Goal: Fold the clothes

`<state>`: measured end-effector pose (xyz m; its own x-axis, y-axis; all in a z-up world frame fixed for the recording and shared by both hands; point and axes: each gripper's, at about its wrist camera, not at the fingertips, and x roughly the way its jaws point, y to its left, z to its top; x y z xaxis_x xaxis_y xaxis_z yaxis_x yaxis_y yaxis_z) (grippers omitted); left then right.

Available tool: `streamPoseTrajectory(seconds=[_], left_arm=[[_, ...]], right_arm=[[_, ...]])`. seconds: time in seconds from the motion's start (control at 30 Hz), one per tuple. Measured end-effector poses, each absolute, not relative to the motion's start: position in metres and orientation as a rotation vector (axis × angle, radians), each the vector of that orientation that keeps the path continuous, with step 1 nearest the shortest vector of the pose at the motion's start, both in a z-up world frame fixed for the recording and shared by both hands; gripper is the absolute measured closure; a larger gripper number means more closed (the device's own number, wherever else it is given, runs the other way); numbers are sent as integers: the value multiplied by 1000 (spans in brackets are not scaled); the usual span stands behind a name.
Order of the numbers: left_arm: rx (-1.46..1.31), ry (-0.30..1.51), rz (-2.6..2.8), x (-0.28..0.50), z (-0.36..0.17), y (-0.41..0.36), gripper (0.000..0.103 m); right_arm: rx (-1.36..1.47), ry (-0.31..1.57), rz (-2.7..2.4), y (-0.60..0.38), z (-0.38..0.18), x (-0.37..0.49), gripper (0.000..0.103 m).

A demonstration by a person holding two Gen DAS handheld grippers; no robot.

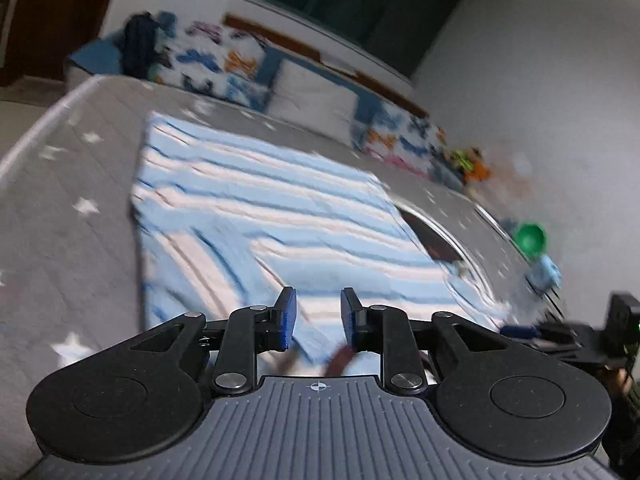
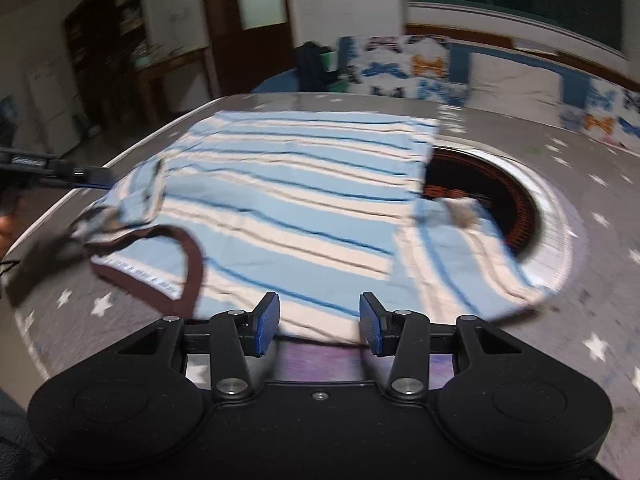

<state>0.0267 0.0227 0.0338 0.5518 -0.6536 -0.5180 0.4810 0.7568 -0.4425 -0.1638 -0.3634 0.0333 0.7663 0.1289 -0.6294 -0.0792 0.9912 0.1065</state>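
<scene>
One striped shirt (image 2: 288, 200) spread flat on star-print desk (image 2: 600, 184). Two hand-held grippers, left (image 1: 318, 318) and right (image 2: 319, 326), both parted, gripping nothing.

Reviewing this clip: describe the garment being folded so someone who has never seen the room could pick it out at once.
Find the grey star-printed table cover; a dark round opening breaks its surface. Beside that opening, partly overlapping it, lies the striped shirt. Its pale blue and white bands and brown neckline distinguish it from everything nearby.

Striped shirt (image 1: 256, 200) motion-blurred, colourful toys (image 1: 472, 164) by wall unrecognisable
</scene>
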Motion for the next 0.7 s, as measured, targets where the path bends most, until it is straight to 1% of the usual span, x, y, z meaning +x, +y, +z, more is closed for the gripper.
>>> streamPoseTrajectory(seconds=[0.13,0.37,0.5,0.6,0.67,0.7], left_arm=[[-266,740,-636,30,29,28,75],[-183,765,-622,21,23,23,73],[-172,769,-616,18,20,22,69],[-150,760,-614,17,23,21,68],[-145,756,-612,17,24,22,67],[-145,754,-613,17,25,22,66]], right_arm=[[168,665,-7,-393,32,-168,56],[319,640,-163,-435,23,-168,56],[408,644,-194,-449,15,-162,56],[427,644,-210,-452,12,-159,56],[437,638,-211,-454,11,-157,64],[442,635,-210,-455,11,-156,80]])
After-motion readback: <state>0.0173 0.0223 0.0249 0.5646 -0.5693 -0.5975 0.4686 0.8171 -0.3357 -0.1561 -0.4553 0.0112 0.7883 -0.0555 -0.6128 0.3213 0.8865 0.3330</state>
